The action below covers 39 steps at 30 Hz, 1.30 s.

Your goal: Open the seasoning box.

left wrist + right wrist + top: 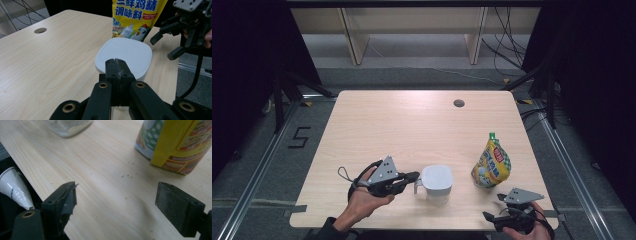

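A clear container with a white lid and a side handle stands near the table's front edge. My left gripper sits just left of it, jaws pressed together over the lid's near rim, with nothing visible between the pads. A yellow seasoning pouch stands upright to the container's right. My right gripper hovers open at the front right corner, in front of the pouch, with bare wood between its jaws. The left gripper view also shows the right gripper.
The wooden table has a cable hole at the back. Small crumbs lie in front of the pouch. A white paper cup shows below the table's front edge. Shelf legs and cables stand beyond the table.
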Available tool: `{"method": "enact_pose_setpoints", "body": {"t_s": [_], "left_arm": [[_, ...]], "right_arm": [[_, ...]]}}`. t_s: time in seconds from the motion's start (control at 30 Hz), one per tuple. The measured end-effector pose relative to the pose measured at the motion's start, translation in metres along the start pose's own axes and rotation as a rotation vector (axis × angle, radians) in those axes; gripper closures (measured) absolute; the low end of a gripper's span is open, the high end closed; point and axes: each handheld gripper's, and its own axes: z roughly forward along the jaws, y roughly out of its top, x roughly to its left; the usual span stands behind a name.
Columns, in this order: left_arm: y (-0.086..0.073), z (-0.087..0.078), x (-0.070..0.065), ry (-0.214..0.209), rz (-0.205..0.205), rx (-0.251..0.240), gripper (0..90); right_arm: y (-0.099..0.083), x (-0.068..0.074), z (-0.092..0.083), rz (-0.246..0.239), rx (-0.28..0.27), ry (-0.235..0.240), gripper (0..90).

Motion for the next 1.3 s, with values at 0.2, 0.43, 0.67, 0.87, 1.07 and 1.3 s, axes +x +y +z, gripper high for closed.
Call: {"method": "enact_pose_setpoints", "body": {"t_s": [0.2,0.43,0.67,0.87,1.07,1.3], "left_arm": [[0.004,0.012,-0.002,-0.018,-0.011,-0.001,88.5],[0.004,0.020,-0.001,-0.017,-0.004,0.011,87.9],[0.001,0.021,-0.001,-0.006,-0.002,0.023,87.5],[-0.001,0.020,0.001,-0.012,-0.025,0.016,87.6],[-0.002,0.020,0.001,-0.012,-0.033,0.009,87.6],[-0.004,0.019,0.003,-0.017,-0.045,0.000,87.5]], "right_arm": [[0.001,0.002,0.000,-0.004,0.008,0.003,24.3],[0.002,0.002,0.000,-0.031,-0.006,0.014,29.9],[0.002,0.004,-0.001,-0.036,-0.008,0.011,30.6],[0.002,0.005,-0.001,-0.008,-0.010,0.011,28.4],[0.005,0.005,-0.002,-0.039,-0.064,0.013,31.2],[0.010,0.013,-0.005,-0.021,-0.110,0.032,42.9]]}}
